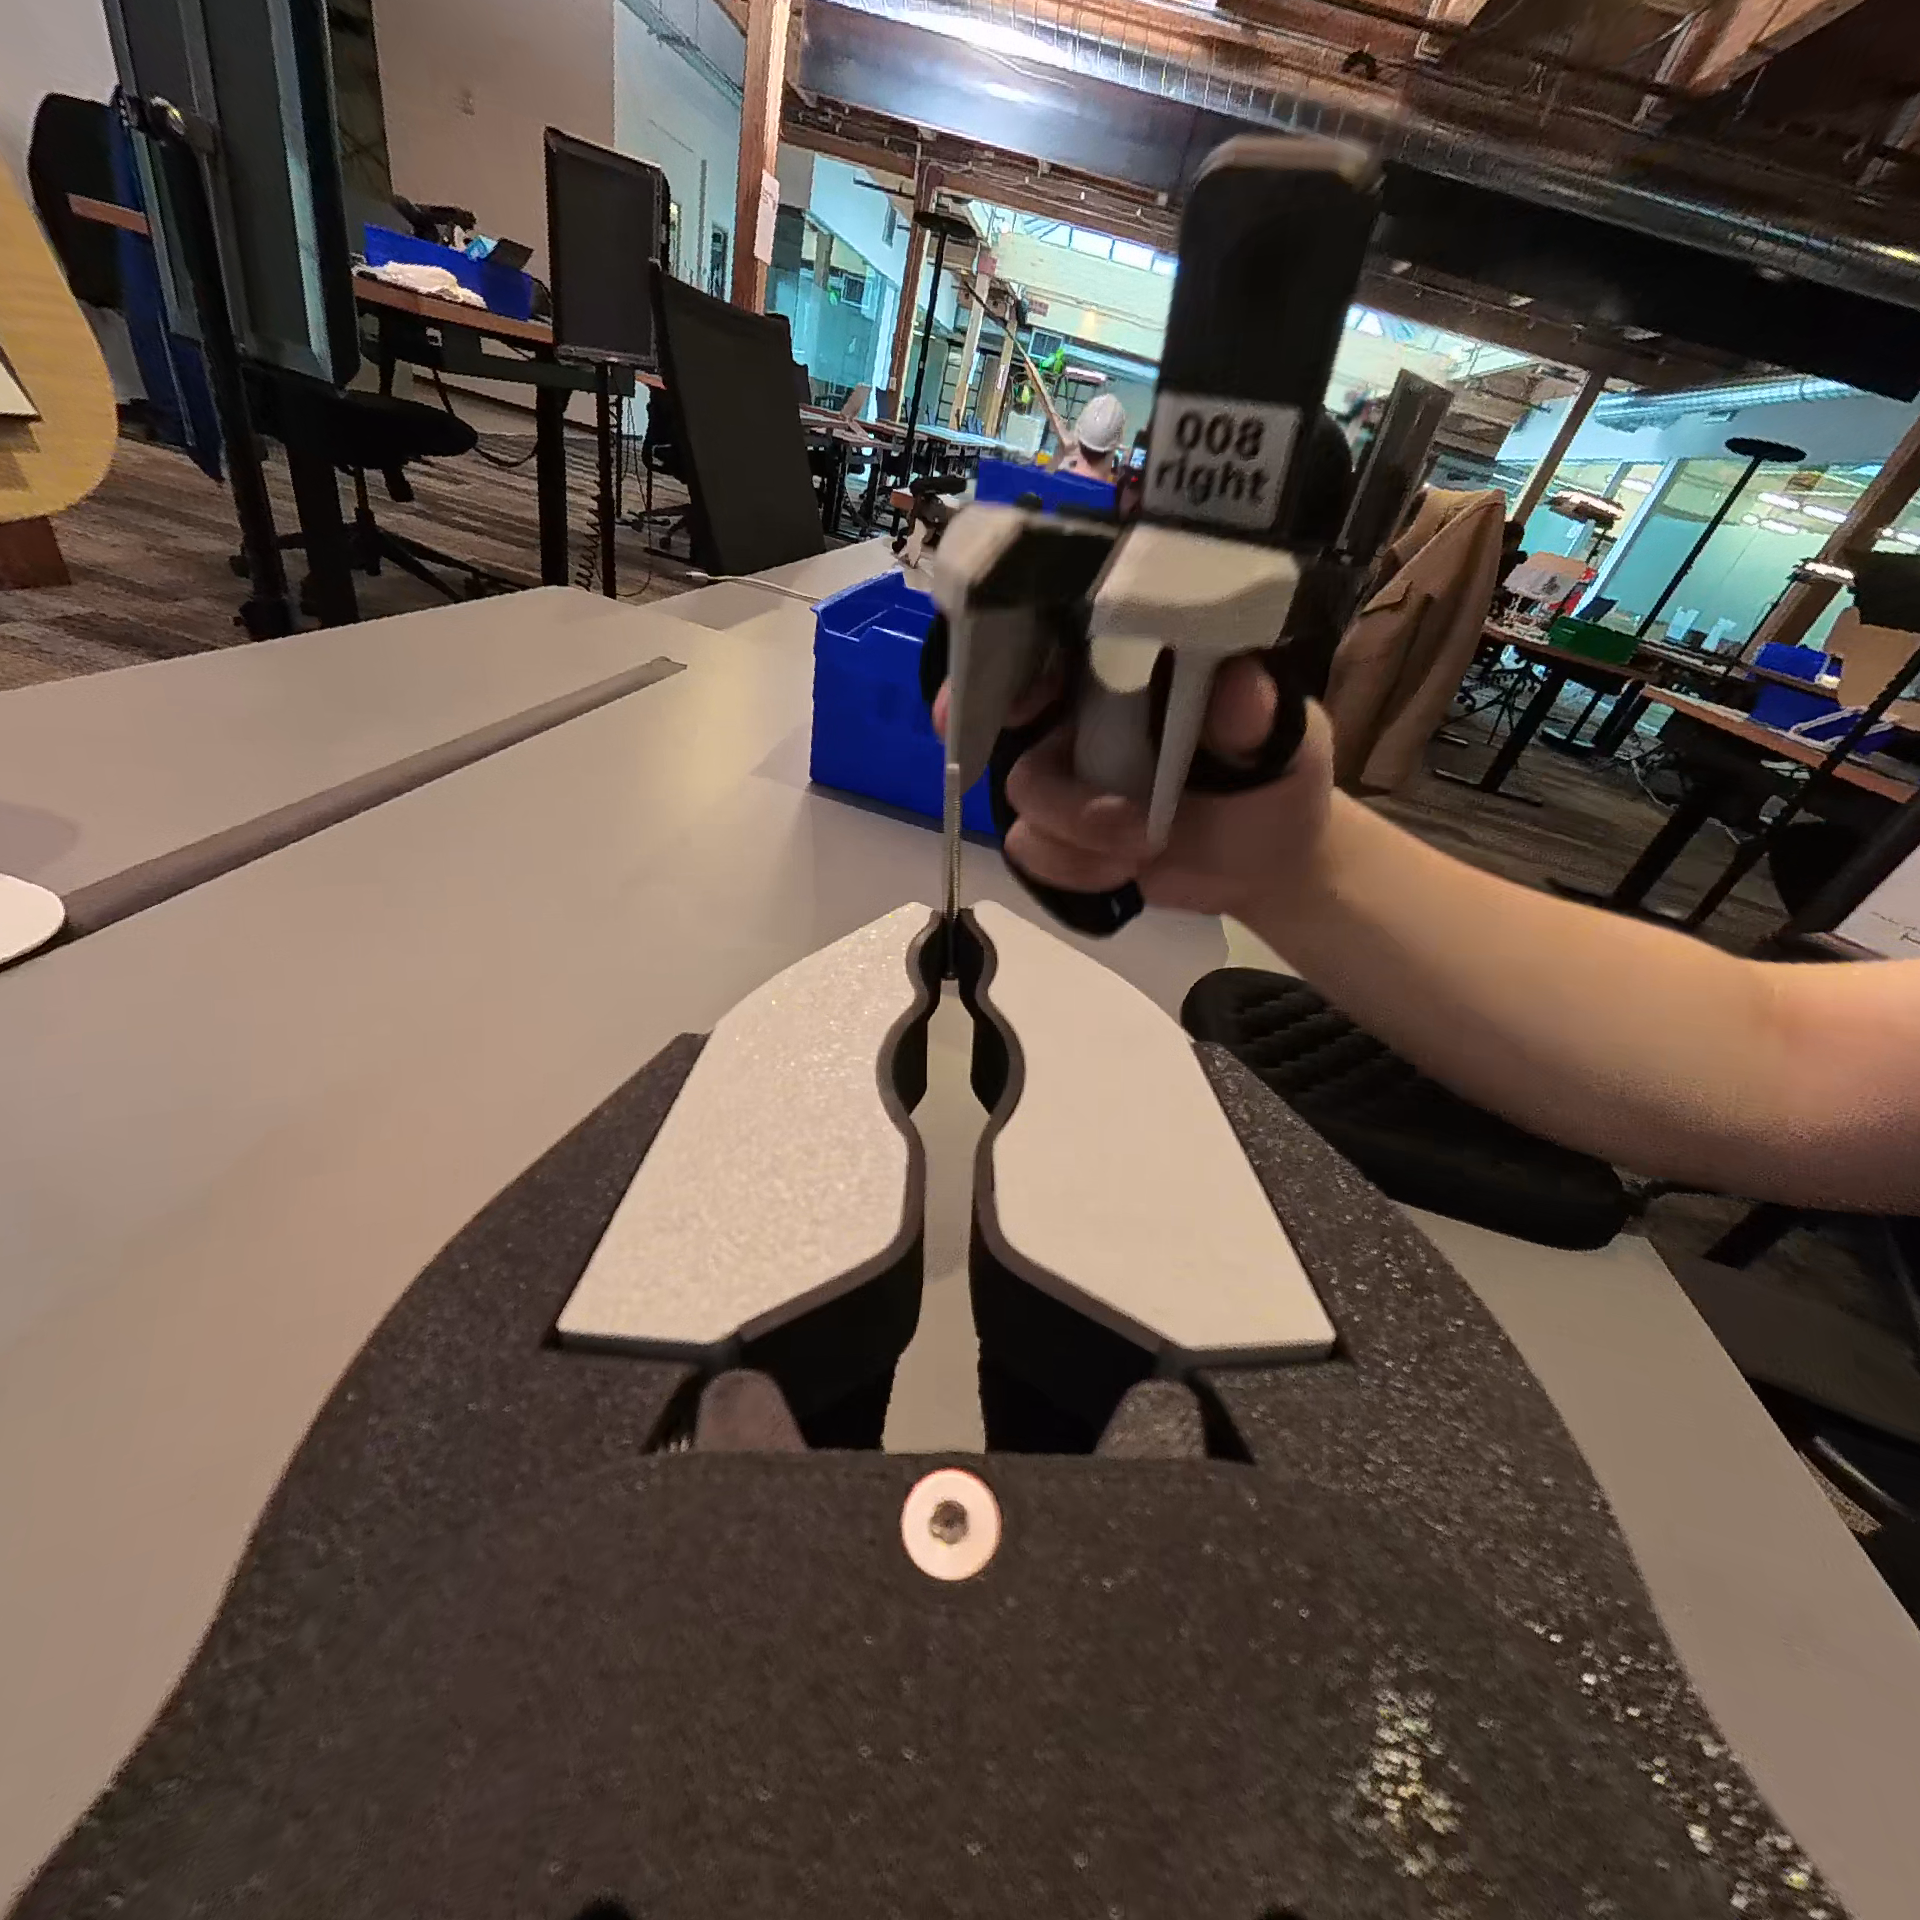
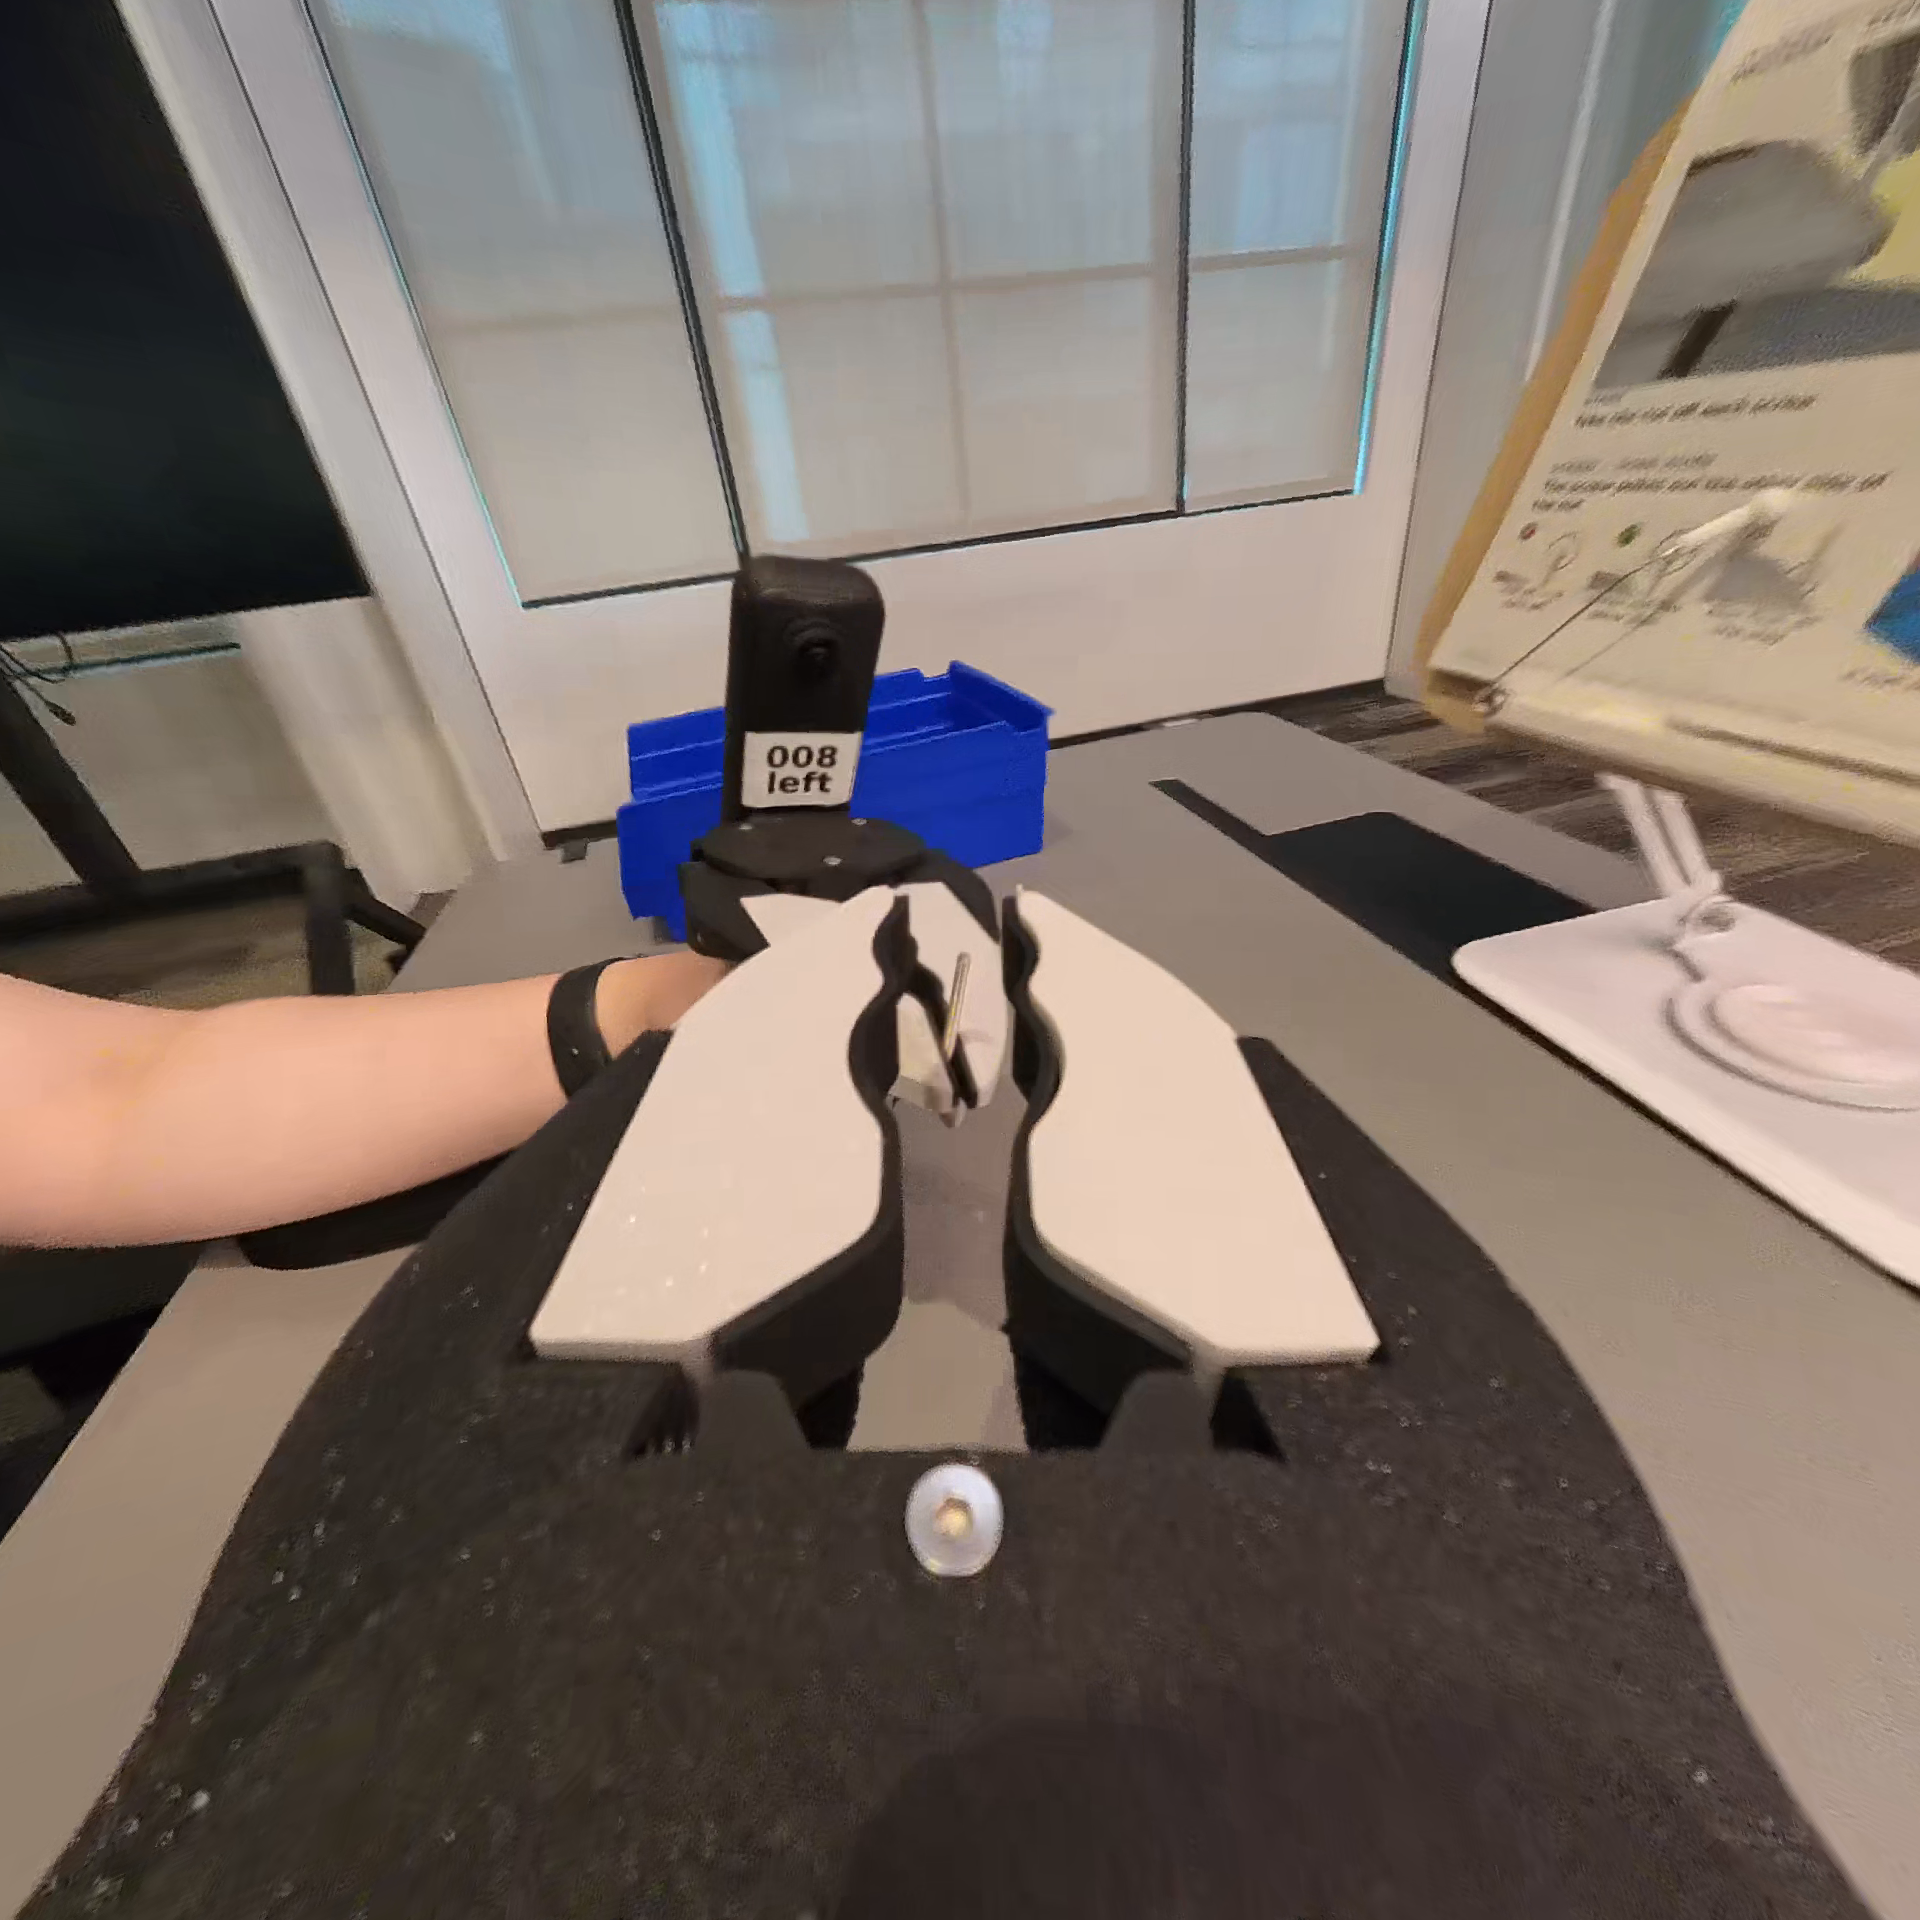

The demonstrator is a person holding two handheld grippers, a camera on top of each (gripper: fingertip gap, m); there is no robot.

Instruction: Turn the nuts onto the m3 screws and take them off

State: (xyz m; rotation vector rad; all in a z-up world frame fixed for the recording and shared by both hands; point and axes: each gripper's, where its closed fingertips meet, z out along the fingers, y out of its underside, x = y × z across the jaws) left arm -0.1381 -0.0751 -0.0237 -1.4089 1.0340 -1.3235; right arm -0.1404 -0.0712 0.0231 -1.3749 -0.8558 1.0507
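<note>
Nut too small to make out on the screw (image 1: pixel 951 842). Screw's lower end hidden between left gripper (image 1: pixel 951 940) jaws. Right gripper (image 1: pixel 1070 717) motion-blurred. Poster (image 2: pixel 1704 416) blurred, cut off by the edge.

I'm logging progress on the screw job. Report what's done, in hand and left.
Done: the left gripper is shut on a long thin screw, which stands upright from its tips. In hand: the right gripper is open around the screw. No nut shows in either view, so I cannot tell whether one is threaded on. Left: I cannot say how many turns or screws remain.
</note>
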